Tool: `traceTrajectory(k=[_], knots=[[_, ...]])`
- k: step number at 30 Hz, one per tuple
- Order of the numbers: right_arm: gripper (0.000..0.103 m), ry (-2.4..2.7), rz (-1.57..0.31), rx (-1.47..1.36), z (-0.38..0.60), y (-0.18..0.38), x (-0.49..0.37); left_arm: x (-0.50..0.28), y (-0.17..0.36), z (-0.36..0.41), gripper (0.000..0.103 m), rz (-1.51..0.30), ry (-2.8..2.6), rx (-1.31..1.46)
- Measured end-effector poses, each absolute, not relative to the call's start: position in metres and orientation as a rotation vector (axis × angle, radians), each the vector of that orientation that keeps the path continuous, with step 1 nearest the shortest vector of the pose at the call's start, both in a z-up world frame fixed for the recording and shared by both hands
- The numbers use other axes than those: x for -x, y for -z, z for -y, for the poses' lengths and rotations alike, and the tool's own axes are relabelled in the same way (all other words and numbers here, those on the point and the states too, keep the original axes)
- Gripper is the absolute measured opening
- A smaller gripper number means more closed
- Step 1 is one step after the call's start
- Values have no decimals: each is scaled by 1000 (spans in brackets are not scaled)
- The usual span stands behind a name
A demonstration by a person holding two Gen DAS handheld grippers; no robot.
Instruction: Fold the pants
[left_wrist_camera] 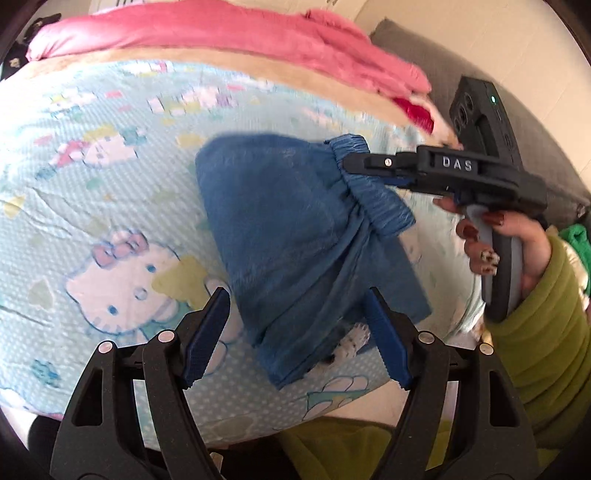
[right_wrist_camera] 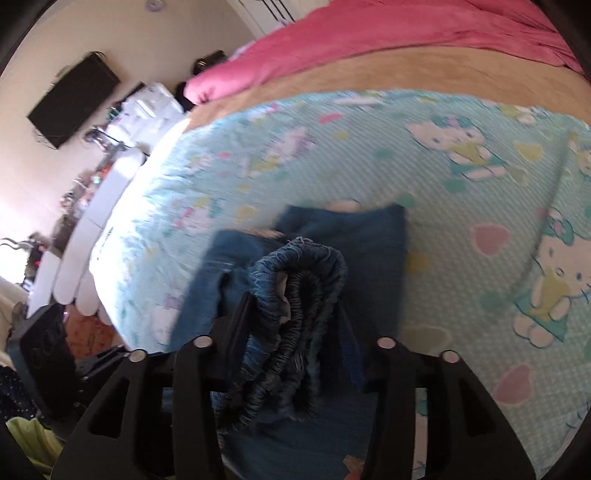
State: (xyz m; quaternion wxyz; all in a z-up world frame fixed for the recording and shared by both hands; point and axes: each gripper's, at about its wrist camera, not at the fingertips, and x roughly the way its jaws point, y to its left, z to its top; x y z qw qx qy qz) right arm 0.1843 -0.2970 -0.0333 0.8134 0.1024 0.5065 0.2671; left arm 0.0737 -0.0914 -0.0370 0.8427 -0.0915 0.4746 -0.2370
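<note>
While the right gripper clamps the gathered elastic waistband of the blue pants, the garment lies already doubled over on the bed, so I judge the fold to be in its later stage: the waist end is being carried over the rest of the cloth. In the right wrist view the ribbed band bunches thickly between the jaws, which press on it from both sides, and the folded body of the pants spreads just ahead of and below the fingertips. The left gripper stands with its jaws apart and holds nothing; the lower, trailing edge of the pants runs between its two blue pads but neither pad visibly presses the fabric.

The next move, as I read it, calls for the right hand to set the waistband down squarely on the layer beneath and let go without dragging it, while the left gripper either pins or takes the loose lower corner so the stack stays aligned.

The pants are a soft, denim-like blue weave, limp and prone to creasing, with a tightly shirred elastic waist that forms a springy, rope-like roll and a slightly frayed edge. The bed cover is a pale turquoise quilted sheet printed with cartoon cats and hearts, lightly dimpled. Beyond the grippers lies a rumpled pink blanket. The gripper pads are serrated blue on black arms
</note>
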Motion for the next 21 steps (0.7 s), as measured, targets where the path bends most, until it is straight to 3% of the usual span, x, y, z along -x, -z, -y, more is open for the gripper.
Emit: traceTrajectory(k=[4,6,8,14,21], knots=[[68,-530,-1077,-218,308,39,-175,-70,45,93,67,-1029,499,175],[71,-523,-1043,-216,315,30,-165,-67,38,87,67,-1009,493,175],[75,-519,-1002,-203,321,17,-156,-68,27,79,76,-975,470,169],[76,-527,-896,-124,318,-20,-117,-65,-1,47,82,-904,377,176],[76,-506,-983,-217,289,-3,-70,-63,-18,15,84,-868,260,199]])
